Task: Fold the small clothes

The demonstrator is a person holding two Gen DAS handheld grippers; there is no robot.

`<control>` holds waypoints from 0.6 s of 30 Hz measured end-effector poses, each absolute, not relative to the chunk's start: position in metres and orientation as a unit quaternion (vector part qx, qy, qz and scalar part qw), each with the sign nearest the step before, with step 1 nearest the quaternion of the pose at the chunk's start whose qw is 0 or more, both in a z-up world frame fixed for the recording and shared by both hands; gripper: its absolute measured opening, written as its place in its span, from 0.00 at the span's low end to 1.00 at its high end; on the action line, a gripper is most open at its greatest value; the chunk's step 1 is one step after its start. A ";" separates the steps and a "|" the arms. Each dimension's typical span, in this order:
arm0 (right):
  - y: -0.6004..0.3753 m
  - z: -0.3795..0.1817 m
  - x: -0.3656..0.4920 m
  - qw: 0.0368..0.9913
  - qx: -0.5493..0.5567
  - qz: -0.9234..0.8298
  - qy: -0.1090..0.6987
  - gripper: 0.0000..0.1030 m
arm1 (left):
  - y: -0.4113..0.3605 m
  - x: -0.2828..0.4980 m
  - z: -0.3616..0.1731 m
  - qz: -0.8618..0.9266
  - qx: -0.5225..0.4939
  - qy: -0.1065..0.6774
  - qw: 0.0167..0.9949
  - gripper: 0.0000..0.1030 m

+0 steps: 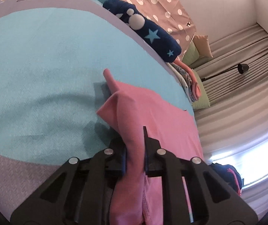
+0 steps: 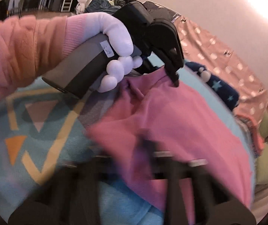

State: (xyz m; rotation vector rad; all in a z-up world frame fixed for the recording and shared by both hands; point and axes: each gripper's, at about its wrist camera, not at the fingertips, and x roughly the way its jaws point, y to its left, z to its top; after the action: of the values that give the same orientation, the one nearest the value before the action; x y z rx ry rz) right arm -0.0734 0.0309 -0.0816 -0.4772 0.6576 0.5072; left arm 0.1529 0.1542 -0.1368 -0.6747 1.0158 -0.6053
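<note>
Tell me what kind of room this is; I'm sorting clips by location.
Probably a child's bedroom or playroom: a turquoise patterned rug underfoot, a polka-dot pink cloth against the wall, floor-length pleated curtains, plus cushions and a stack of folded clothes.

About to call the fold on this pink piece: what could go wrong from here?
The left gripper pinches only a bunched ridge of the pink garment, so the fold may come out creased. The right gripper is blurred, its hold on the cloth unclear. The navy star garment lies close behind.

The garment (image 1: 152, 112) lies on the blanket (image 1: 40, 75), with the rolled cloth (image 1: 147, 35) beyond at the edge.
</note>
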 end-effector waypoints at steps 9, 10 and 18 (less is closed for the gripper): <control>-0.028 -0.037 -0.075 0.924 -0.096 0.253 0.271 0.04 | 0.131 0.146 -0.069 -0.299 -0.282 0.433 0.802 0.12; -0.034 -0.033 -0.077 0.927 -0.086 0.251 0.265 0.04 | 0.125 0.146 -0.062 -0.303 -0.279 0.431 0.803 0.12; -0.105 -0.020 -0.082 0.944 0.005 0.214 0.253 0.04 | 0.057 0.154 -0.028 -0.314 -0.256 0.432 0.806 0.12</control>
State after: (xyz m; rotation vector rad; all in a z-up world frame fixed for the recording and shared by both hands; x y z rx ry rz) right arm -0.0825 -0.1051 -0.0198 0.0107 0.5162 0.4352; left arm 0.1540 0.0574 -0.0284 -0.5474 0.9243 -0.6718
